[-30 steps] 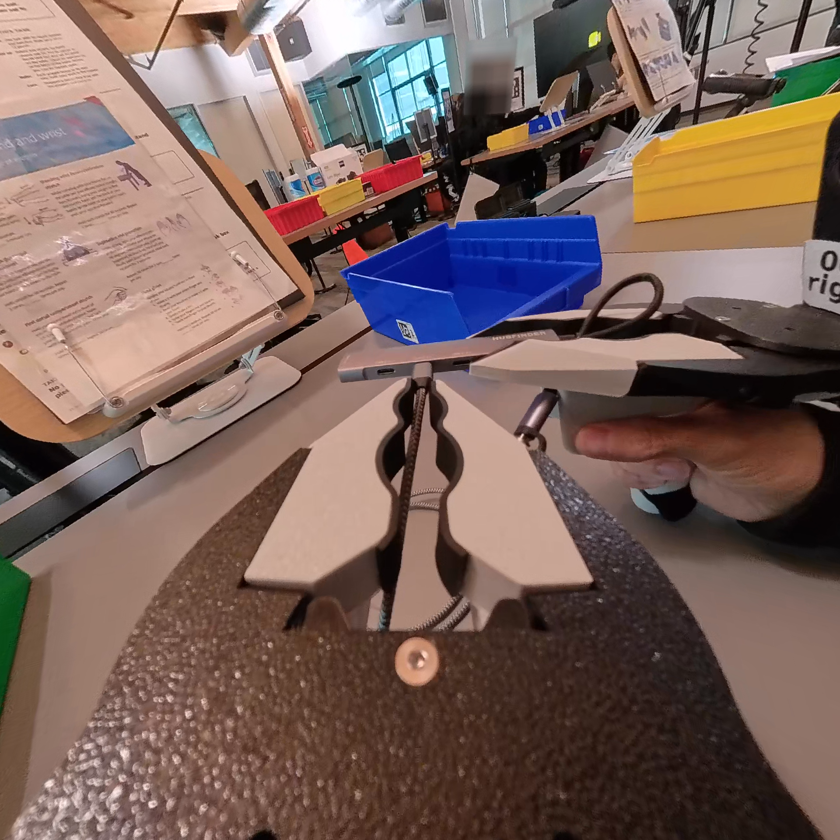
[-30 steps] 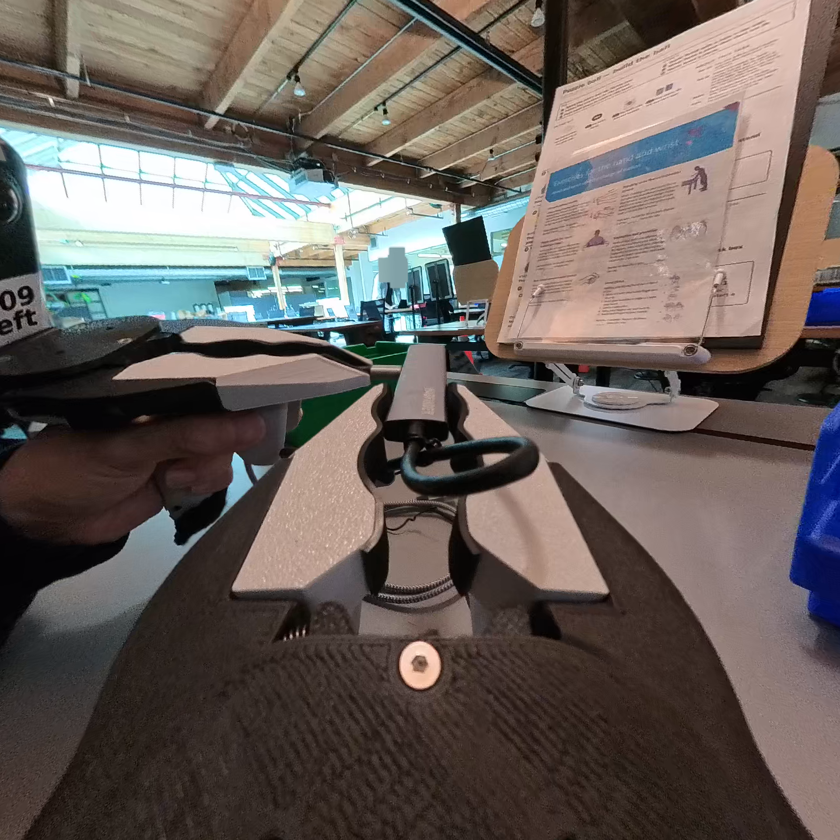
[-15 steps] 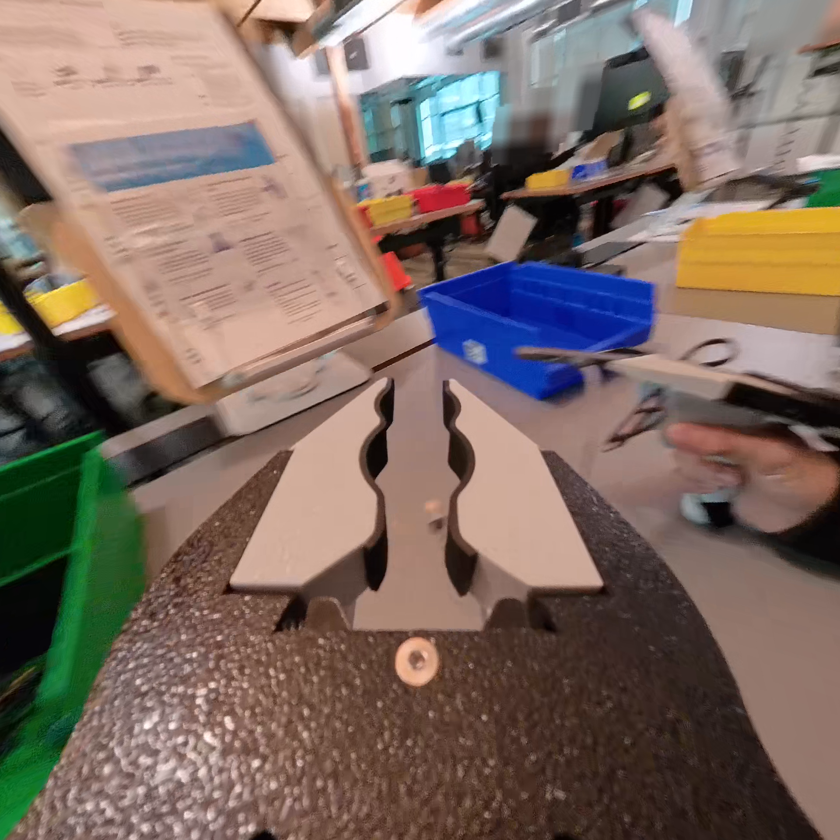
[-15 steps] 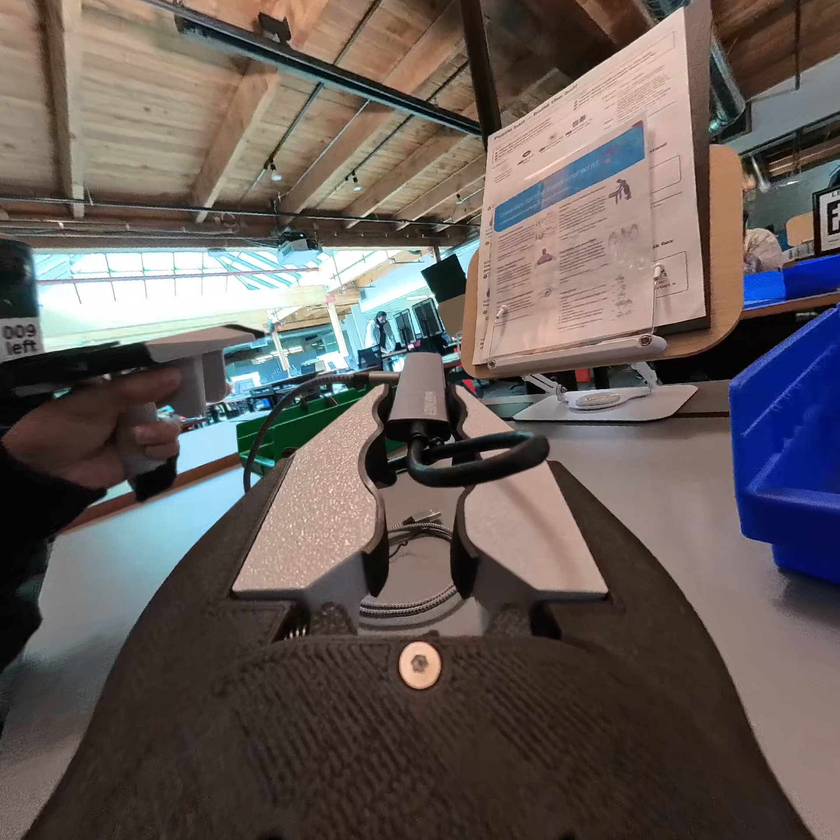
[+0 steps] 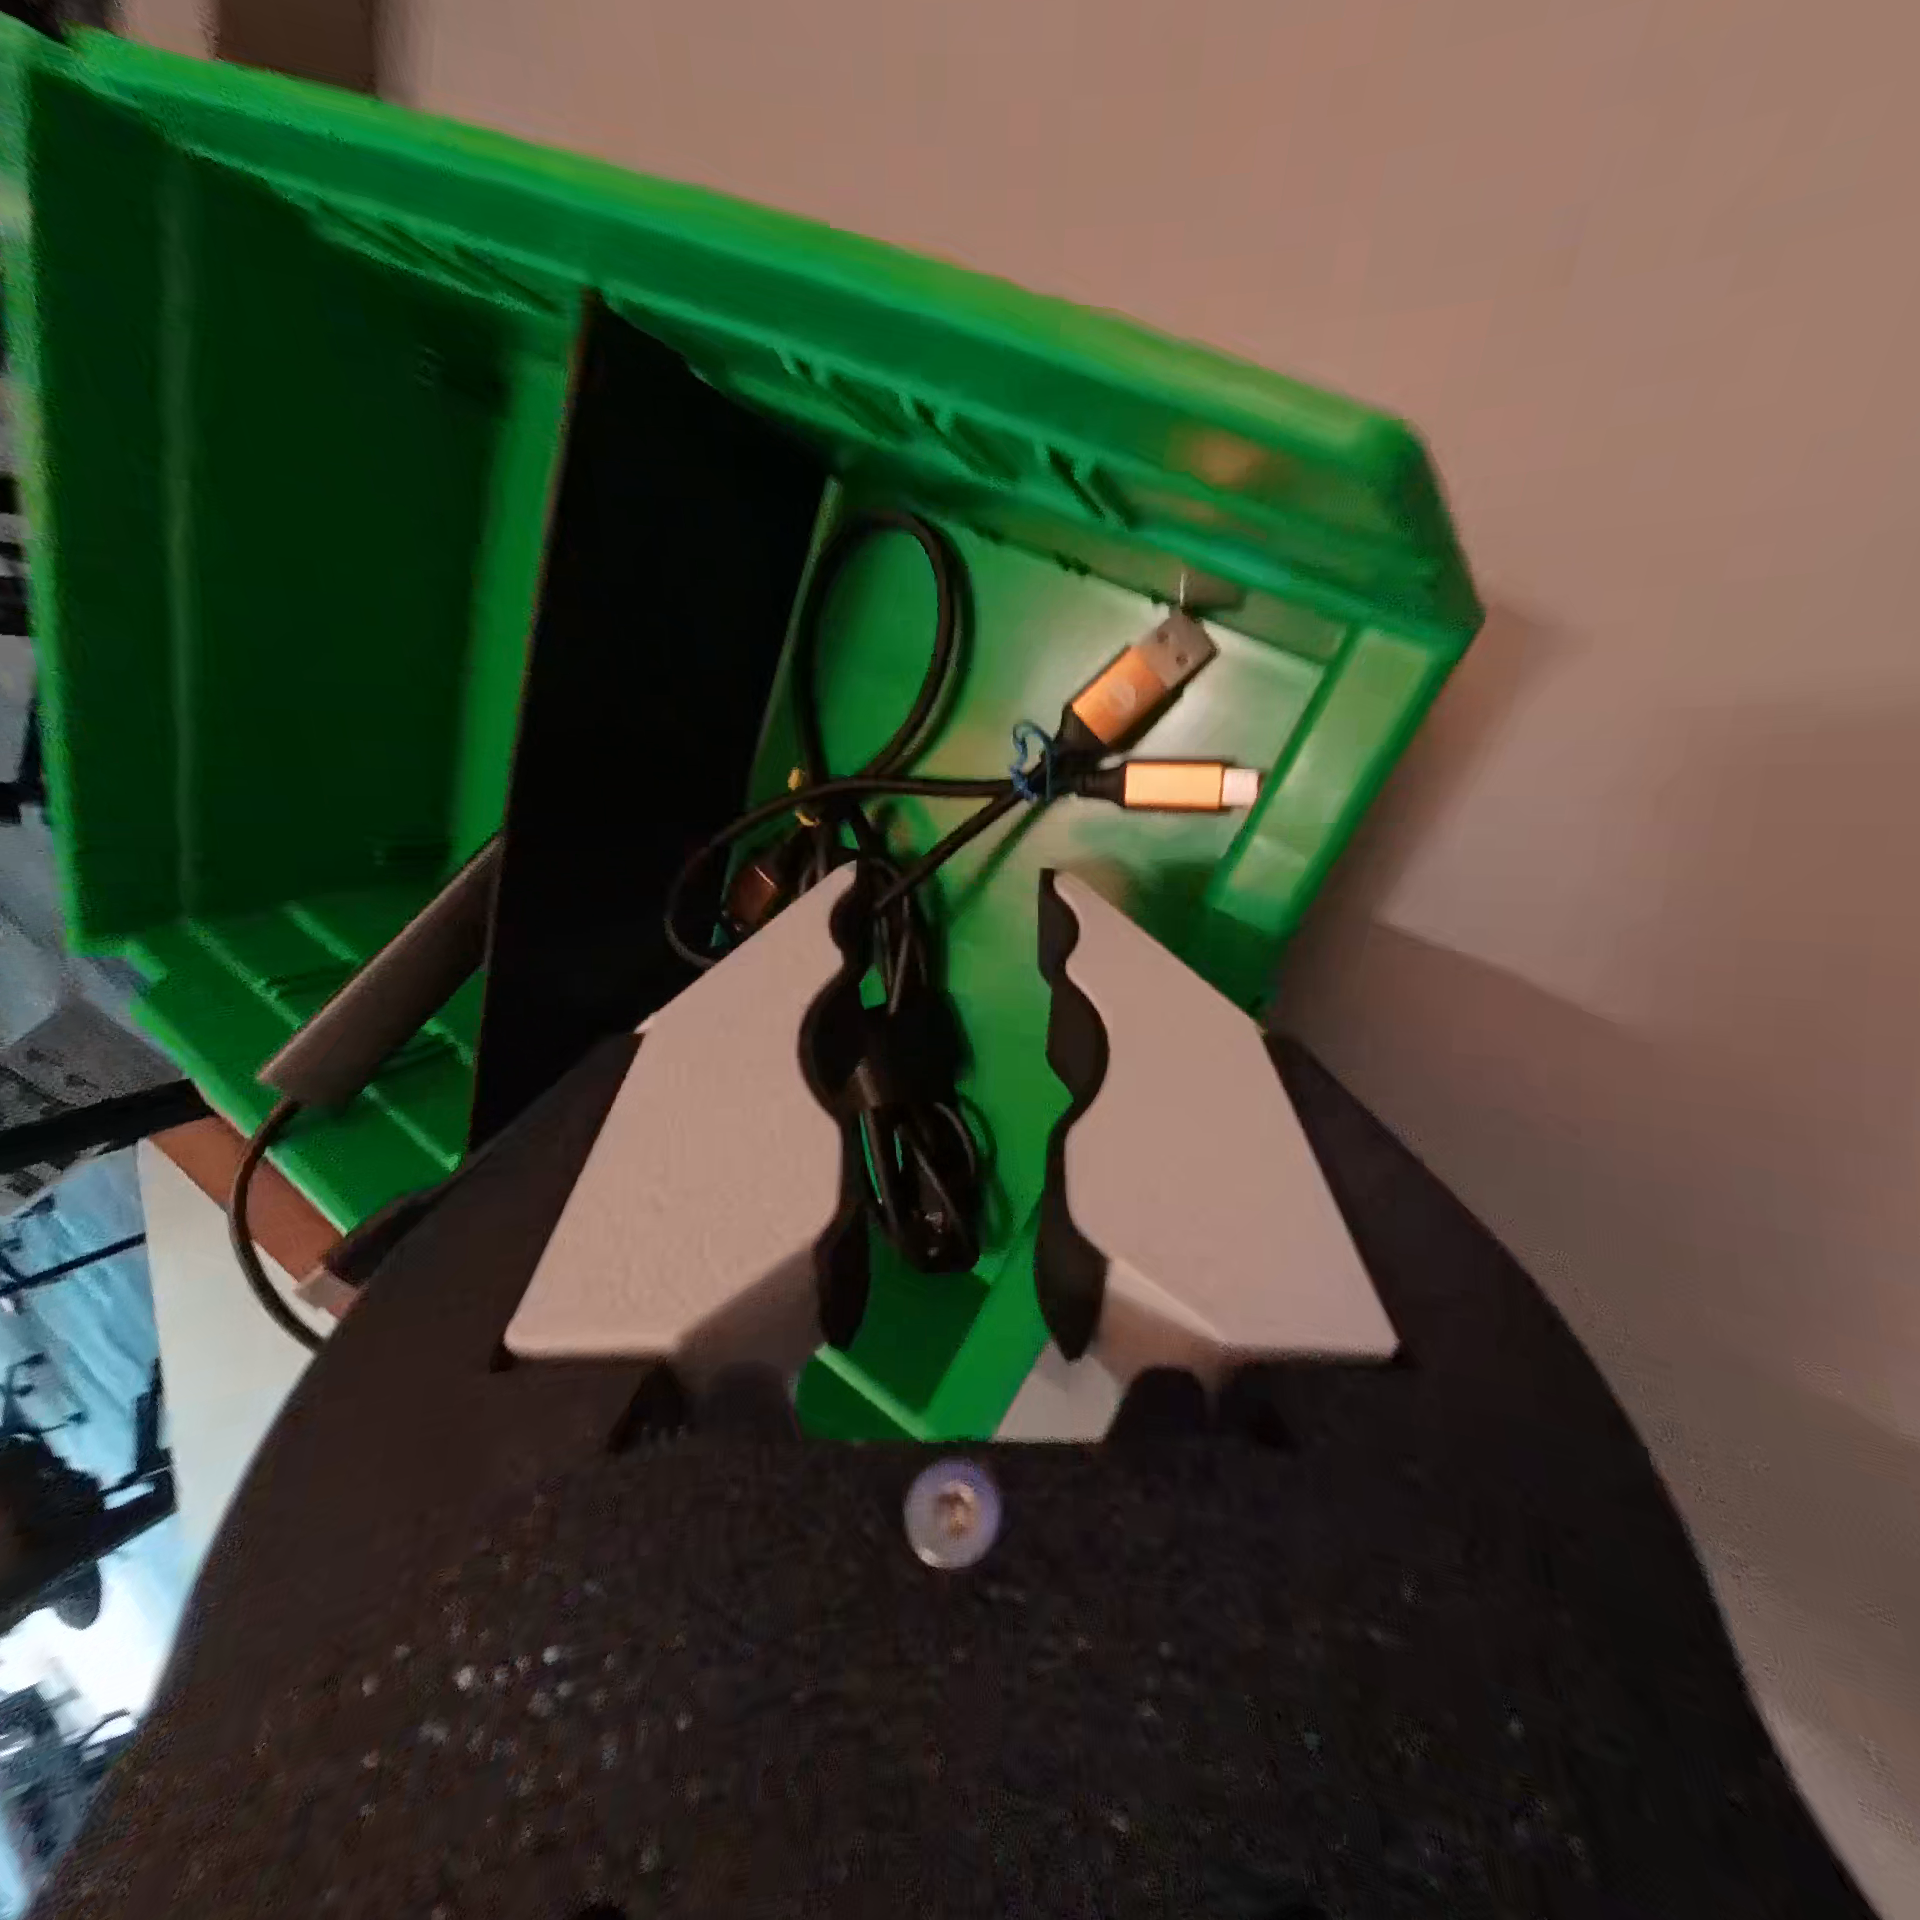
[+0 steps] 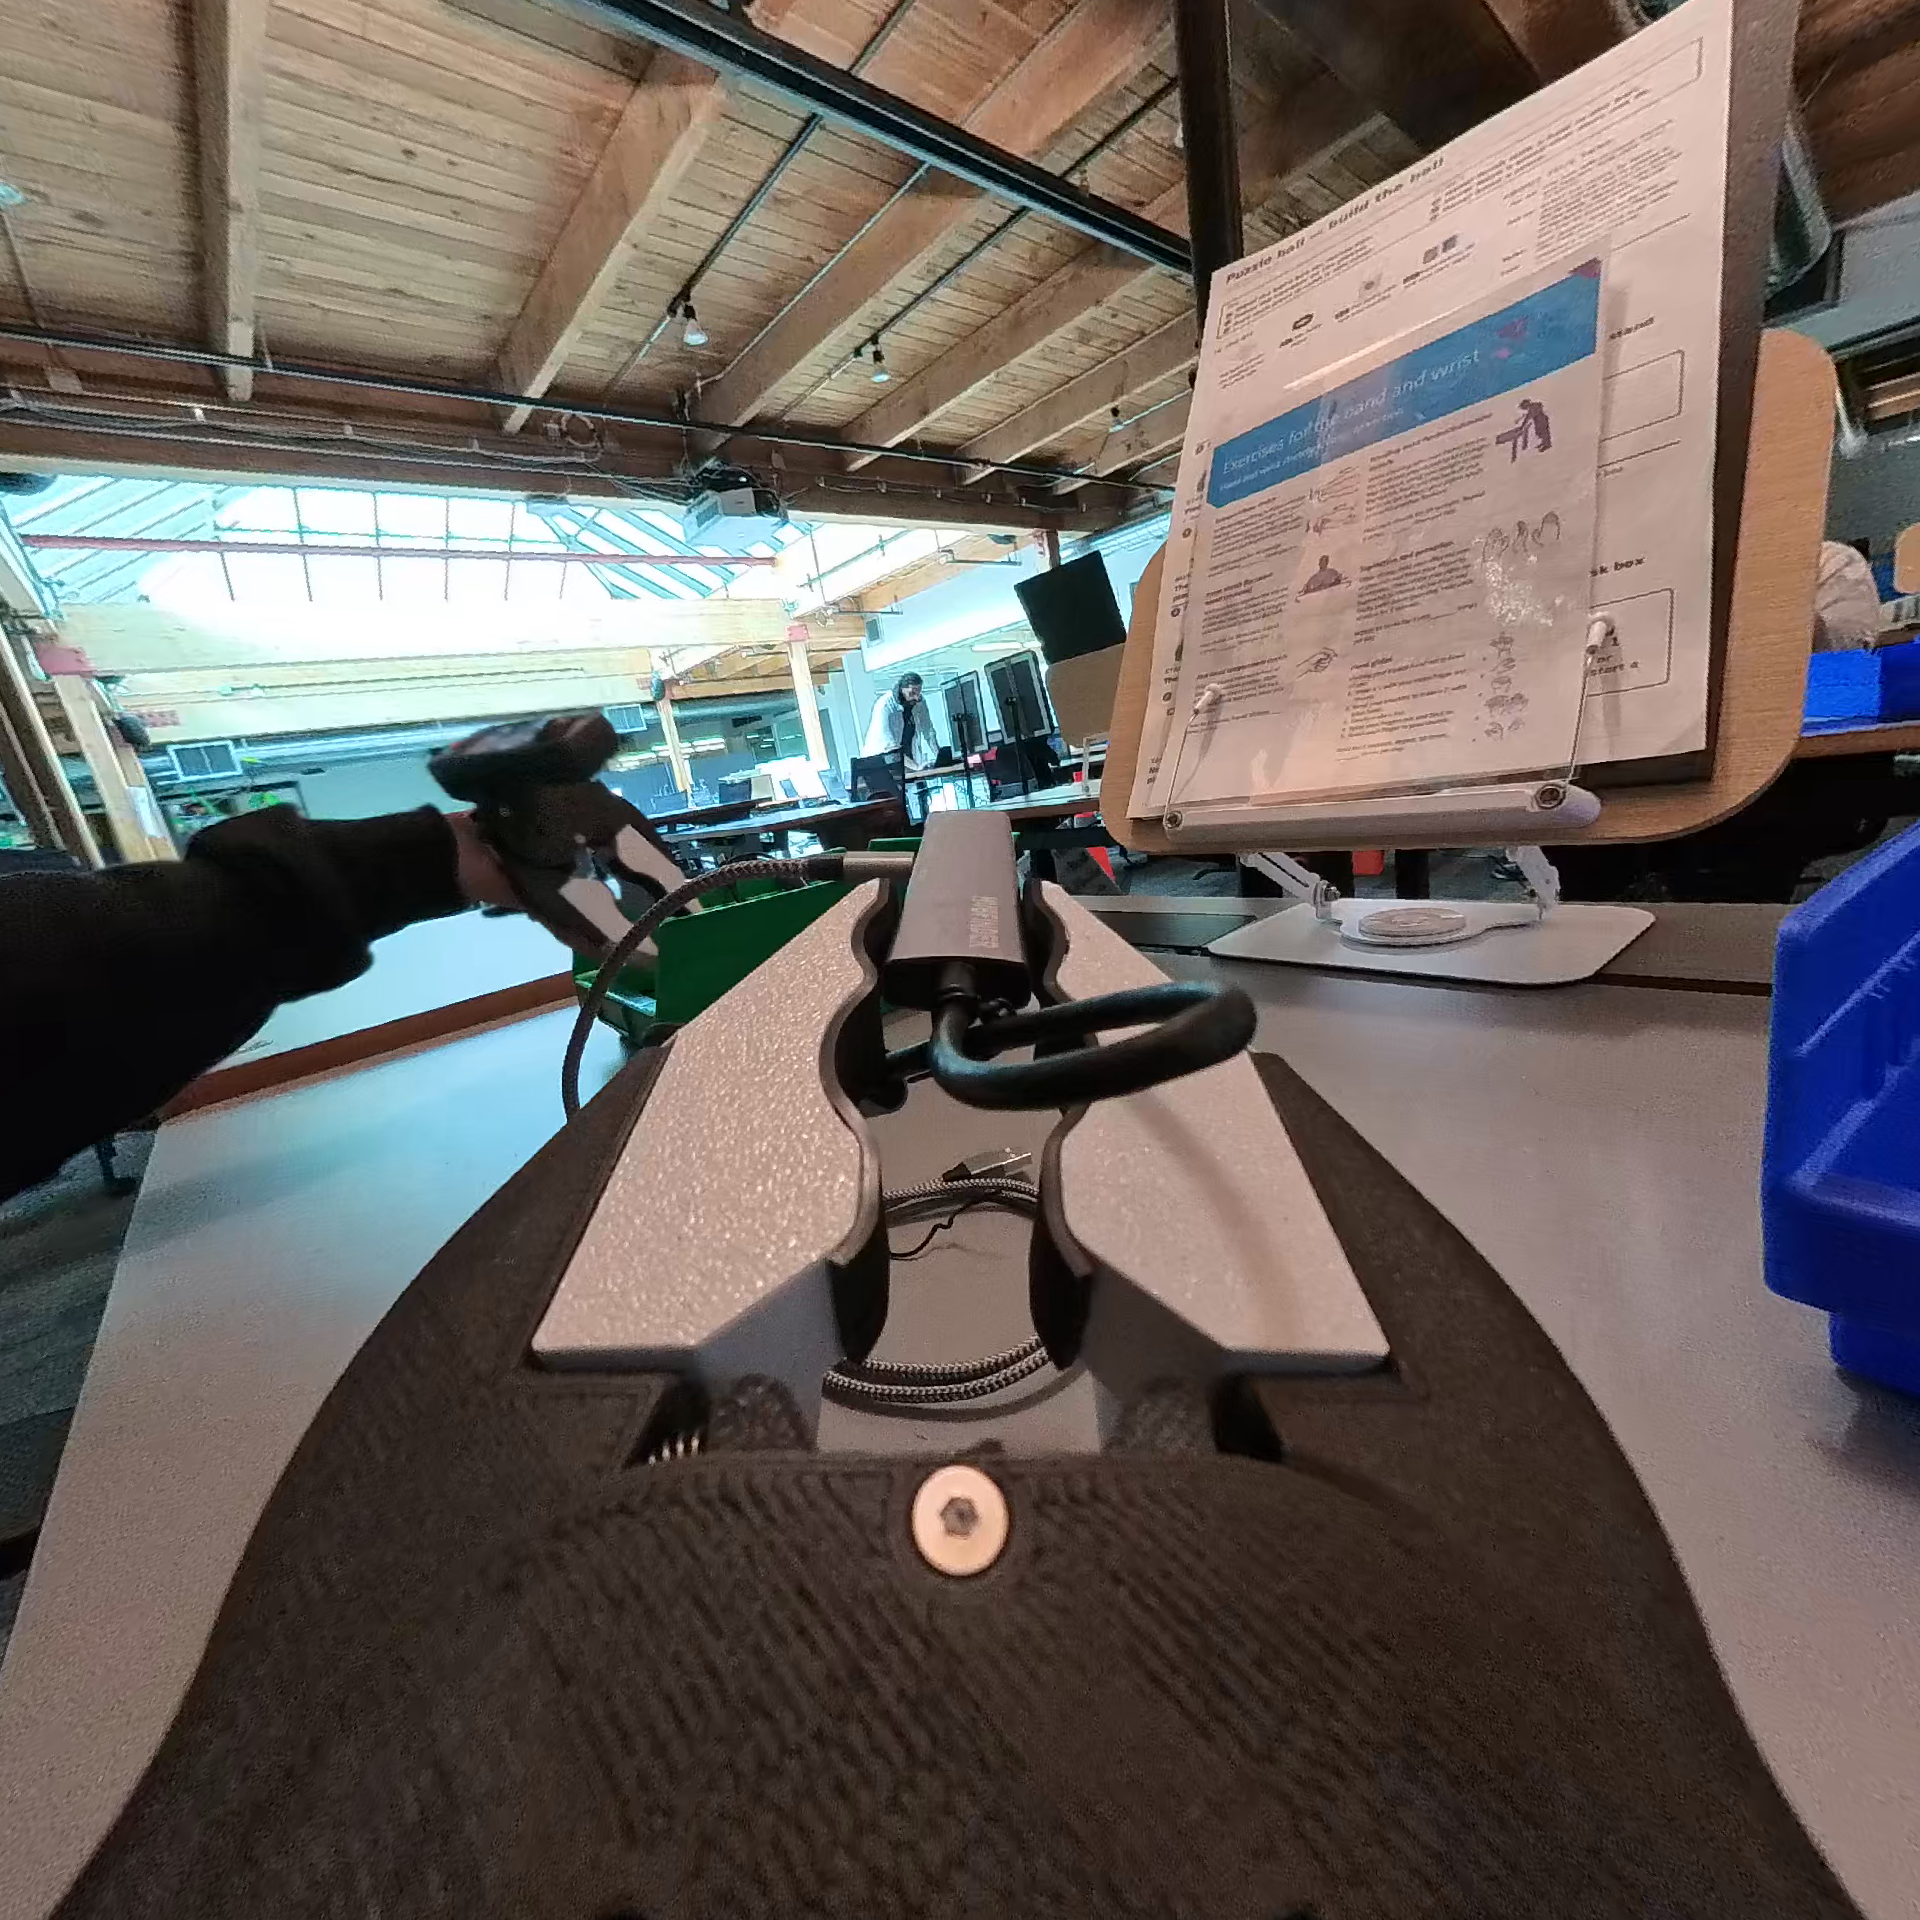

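Observation:
My right gripper (image 6: 961, 883) is shut on a grey bar-shaped hub (image 6: 961, 904), held level above the table. A short black cable loop (image 6: 1081, 1039) hangs from the hub's near end. A braided cable (image 6: 623, 966) is plugged in at its far end and runs down to the table. My left gripper (image 5: 940, 883) is open and empty above a green bin (image 5: 935, 343). It is over a bundle of black cables (image 5: 914, 1122) with copper-coloured plugs (image 5: 1143, 675). The left gripper also shows in the right wrist view (image 6: 582, 821), far left, in a black-sleeved hand.
A black divider (image 5: 644, 727) splits the green bin; a second grey hub (image 5: 374, 997) lies in its left compartment. A blue bin (image 6: 1849, 1091) stands at the right. A document stand (image 6: 1455, 623) with papers is behind the hub. Across from one pair of fingers to the other is roughly 45 cm.
My left gripper let go of the braided cable's plug at the hub, opened, and swung left to over the green bin. My right gripper still holds the hub.

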Demonstrator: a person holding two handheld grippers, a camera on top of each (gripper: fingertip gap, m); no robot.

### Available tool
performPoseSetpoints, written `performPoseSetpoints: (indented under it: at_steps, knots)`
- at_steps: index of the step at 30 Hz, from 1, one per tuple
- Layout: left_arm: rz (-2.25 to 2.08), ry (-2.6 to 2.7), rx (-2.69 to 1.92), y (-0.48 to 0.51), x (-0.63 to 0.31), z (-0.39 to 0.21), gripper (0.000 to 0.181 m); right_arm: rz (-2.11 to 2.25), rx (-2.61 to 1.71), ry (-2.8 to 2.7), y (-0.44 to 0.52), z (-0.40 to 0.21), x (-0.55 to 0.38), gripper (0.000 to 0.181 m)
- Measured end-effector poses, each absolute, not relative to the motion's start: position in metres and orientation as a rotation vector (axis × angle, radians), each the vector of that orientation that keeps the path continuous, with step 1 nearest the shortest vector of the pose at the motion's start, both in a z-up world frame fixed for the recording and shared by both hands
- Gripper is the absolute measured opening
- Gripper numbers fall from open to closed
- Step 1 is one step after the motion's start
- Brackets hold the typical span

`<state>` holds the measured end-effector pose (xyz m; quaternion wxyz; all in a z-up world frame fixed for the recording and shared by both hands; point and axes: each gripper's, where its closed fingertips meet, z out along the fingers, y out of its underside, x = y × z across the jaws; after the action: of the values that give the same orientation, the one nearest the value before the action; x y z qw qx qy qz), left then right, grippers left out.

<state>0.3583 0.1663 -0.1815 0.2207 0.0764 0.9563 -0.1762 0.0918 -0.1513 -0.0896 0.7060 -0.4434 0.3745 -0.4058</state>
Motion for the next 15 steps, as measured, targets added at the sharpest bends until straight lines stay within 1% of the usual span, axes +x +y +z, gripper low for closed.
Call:
performPoseSetpoints:
  at_steps: [3,5,6,9,10,12,15]
  knots:
    - [-0.357,2.690,0.310,0.170,0.368,-0.198,0.032,-0.909,-1.001,0.823,-0.149,-0.090,0.092,0.023]
    - [-0.276,2.704,0.328,0.171,0.375,-0.206,0.039,-0.914,-1.011,0.816,-0.147,-0.090,0.091,0.022]
    - [-0.235,2.691,0.357,0.172,0.380,-0.209,0.039,-0.919,-1.011,0.816,-0.147,-0.090,0.091,0.022]
    - [-0.148,2.685,0.422,0.170,0.386,-0.222,0.026,-0.905,-1.018,0.810,-0.145,-0.090,0.091,0.022]
    - [-0.140,2.686,0.433,0.169,0.386,-0.224,0.011,-0.905,-1.015,0.811,-0.146,-0.090,0.091,0.022]
    - [-0.123,2.670,0.425,0.168,0.388,-0.222,0.006,-0.903,-1.010,0.811,-0.146,-0.090,0.091,0.022]
    - [-0.210,2.594,0.352,0.163,0.393,-0.196,0.001,-0.895,-1.004,0.810,-0.147,-0.089,0.091,0.022]
